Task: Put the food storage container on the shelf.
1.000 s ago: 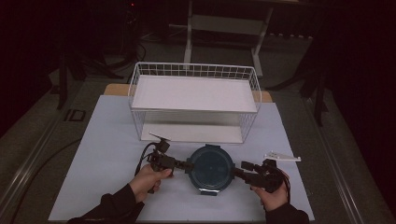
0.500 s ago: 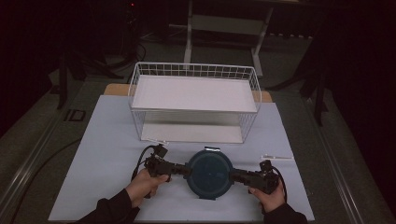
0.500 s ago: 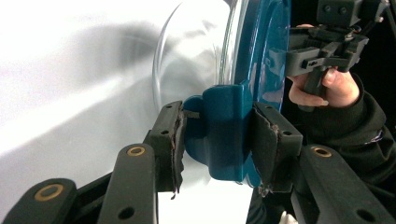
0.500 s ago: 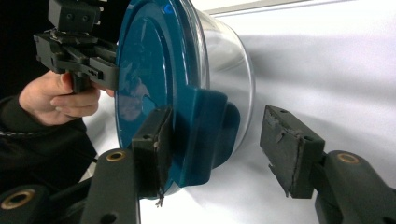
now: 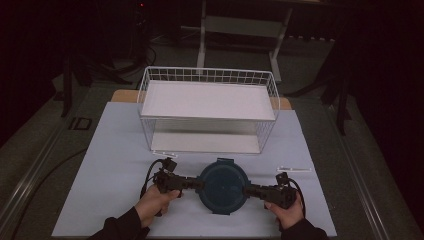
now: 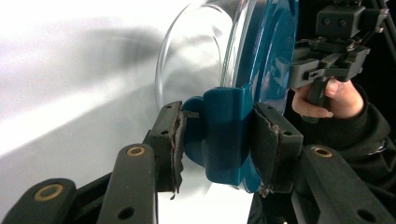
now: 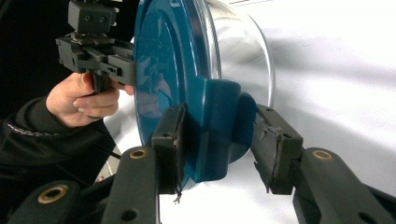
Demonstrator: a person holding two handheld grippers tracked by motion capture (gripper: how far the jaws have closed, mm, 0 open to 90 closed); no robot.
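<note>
A round glass container with a teal lid [image 5: 222,185] sits near the front edge of the pale table cover [image 5: 115,150], in front of a white wire basket [image 5: 208,100] with a white shelf in it, and well apart from that basket. The left gripper [image 5: 196,184] reaches in from the left and the right gripper [image 5: 247,191] from the right, each held in one of the person's hands. In the left gripper view, the two black jaws are closed on the lid's teal side clip [image 6: 223,135], the pads pressing it from both sides, with the clear glass wall [image 6: 196,60] curving away behind. In the right gripper view, one jaw presses the opposite clip [image 7: 219,130] while the other stands just beside it; contact there cannot be told for certain. A small white label strip [image 5: 295,169] lies on the cover near the right gripper.
</note>
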